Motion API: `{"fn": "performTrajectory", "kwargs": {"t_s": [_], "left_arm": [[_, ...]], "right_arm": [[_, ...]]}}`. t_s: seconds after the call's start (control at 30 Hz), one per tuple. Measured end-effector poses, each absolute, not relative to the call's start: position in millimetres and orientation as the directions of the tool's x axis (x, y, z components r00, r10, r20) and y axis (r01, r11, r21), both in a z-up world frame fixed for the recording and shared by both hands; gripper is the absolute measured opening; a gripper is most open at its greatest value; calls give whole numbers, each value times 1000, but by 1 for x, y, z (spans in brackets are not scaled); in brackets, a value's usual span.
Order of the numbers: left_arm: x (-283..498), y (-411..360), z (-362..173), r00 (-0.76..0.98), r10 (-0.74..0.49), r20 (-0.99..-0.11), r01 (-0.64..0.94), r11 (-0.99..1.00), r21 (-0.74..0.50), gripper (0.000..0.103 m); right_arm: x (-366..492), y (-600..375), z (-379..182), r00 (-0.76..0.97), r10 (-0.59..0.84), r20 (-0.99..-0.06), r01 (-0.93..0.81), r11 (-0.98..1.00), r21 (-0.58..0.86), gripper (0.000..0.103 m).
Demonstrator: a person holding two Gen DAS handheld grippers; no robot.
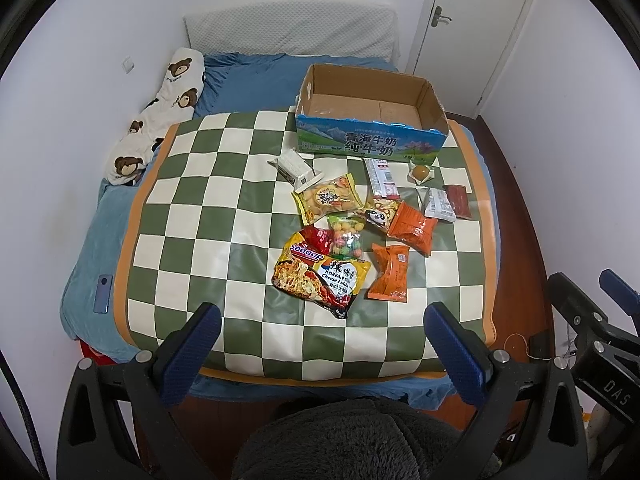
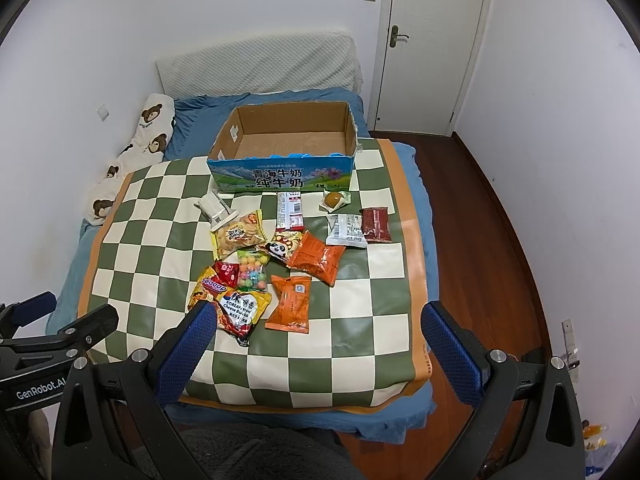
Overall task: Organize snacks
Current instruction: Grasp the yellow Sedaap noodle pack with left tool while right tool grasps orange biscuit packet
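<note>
Several snack packs lie on a green-and-white checked mat on a bed. Nearest is a yellow noodle pack. Beside it are two orange packs, a candy bag and a biscuit bag. An open, empty cardboard milk box stands at the far side. My left gripper is open and empty above the near edge. My right gripper is open and empty, also at the near edge.
A bear-print pillow lies at the left by the wall. A phone lies on the blue blanket. A white door and wooden floor are on the right. The other gripper shows at each view's side.
</note>
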State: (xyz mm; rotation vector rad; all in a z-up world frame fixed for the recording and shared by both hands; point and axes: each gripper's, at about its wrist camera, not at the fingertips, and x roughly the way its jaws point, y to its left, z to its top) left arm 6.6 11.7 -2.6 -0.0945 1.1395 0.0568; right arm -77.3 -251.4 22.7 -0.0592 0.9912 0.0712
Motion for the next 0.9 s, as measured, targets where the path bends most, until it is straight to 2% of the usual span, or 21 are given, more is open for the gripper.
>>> {"fn": "performTrajectory", "kwargs": {"t_s": [0.17, 0.3, 0.53, 0.6, 0.77, 0.9], "left_arm": [[28, 21, -27, 380, 11, -925, -161, 985, -54, 103], [61, 41, -83, 267, -27, -963, -270, 958, -102, 103], [108, 78, -208, 52, -258, -965, -506, 826, -248, 102], [117, 85, -242, 4, -325, -946, -581, 769, -266, 95], [138, 88, -310, -38, -437, -899, -732, 625, -273, 95], [146, 75, -347, -54, -481, -875, -797, 549, -252, 95]], "right_arm": [[-64, -250, 17, 534, 49, -844, -66, 998, 16, 103], [-33, -253, -21, 482, 69, -873, -29, 998, 63, 103], [28, -257, -131, 339, 84, -937, 27, 995, 99, 103], [40, -256, -164, 303, 87, -949, 19, 995, 98, 103], [68, -255, -230, 242, 115, -963, 5, 993, 120, 103], [77, -247, -261, 211, 147, -966, -14, 989, 148, 102]]}}
